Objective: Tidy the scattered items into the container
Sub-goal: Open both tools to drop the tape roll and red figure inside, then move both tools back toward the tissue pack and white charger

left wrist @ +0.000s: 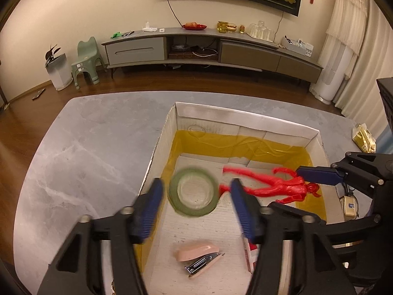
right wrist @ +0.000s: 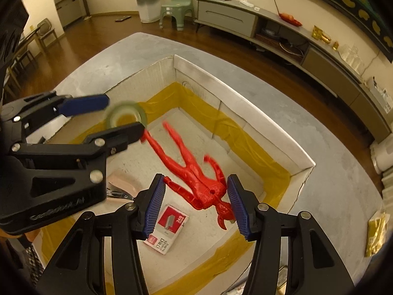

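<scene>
The box sits on the desk. Both tongs are spread wide and hold nothing. The tape is blurry between the left tongs. The red toy lies in the box, at 12 o'clock from the right tongs. The stapler lies in the box too.

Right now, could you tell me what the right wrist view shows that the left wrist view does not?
Only the right wrist view shows the red-and-white staple box face up. Only the left shows the whole pink stapler. Both show the white cardboard box, red plastic figure, blurred green tape roll, and both grippers open: left gripper, right gripper.
</scene>
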### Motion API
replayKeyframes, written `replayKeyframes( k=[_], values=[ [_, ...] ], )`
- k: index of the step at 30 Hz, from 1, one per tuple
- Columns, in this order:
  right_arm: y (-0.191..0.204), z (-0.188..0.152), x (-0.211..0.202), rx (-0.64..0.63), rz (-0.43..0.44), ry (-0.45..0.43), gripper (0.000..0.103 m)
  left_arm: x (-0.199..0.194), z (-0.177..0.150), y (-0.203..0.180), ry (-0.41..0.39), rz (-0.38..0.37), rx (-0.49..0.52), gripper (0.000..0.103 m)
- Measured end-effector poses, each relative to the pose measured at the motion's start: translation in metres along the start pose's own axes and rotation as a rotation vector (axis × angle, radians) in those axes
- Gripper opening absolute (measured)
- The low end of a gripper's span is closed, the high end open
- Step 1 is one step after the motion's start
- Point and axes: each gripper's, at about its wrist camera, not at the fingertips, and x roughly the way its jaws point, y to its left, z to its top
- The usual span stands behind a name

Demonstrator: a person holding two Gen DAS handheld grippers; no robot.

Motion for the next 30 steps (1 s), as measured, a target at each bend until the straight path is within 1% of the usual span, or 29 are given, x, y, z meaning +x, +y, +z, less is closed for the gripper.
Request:
replayKeyframes(
  k=[1,3,6,13,18,23,25,30],
  values=[
    [0.001,0.000,0.000,-0.004,-0.008,-0.003,0.056,-0.001,0.000,0.002,-0.007,0.002,-0.010,0.074],
    [0.003,-0.001,-0.002,-0.005,-0.014,-0.013,0.056,-0.003,0.001,0.005,-0.012,-0.011,-0.021,0.074],
    [0.004,-0.004,-0.010,-0.001,-0.020,-0.036,0.056,-0.008,-0.001,0.006,-0.030,-0.005,-0.021,0.074],
    [0.005,-0.027,-0.037,0.030,0.034,-0.105,0.056,-0.025,-0.003,0.002,-0.091,0.010,-0.033,0.074],
    [0.005,-0.049,-0.052,0.066,0.059,-0.127,0.055,-0.035,-0.013,-0.009,-0.120,0.066,0.007,0.074],
    [0.006,-0.073,-0.076,0.085,0.092,-0.161,0.055,-0.055,-0.031,-0.026,-0.184,0.097,0.047,0.074],
    [0.006,-0.082,-0.085,0.086,0.104,-0.172,0.055,-0.064,-0.036,-0.033,-0.216,0.098,0.064,0.074],
    [0.013,-0.102,-0.109,0.078,0.129,-0.210,0.055,-0.094,-0.044,-0.042,-0.258,0.075,0.071,0.074]
  ],
)
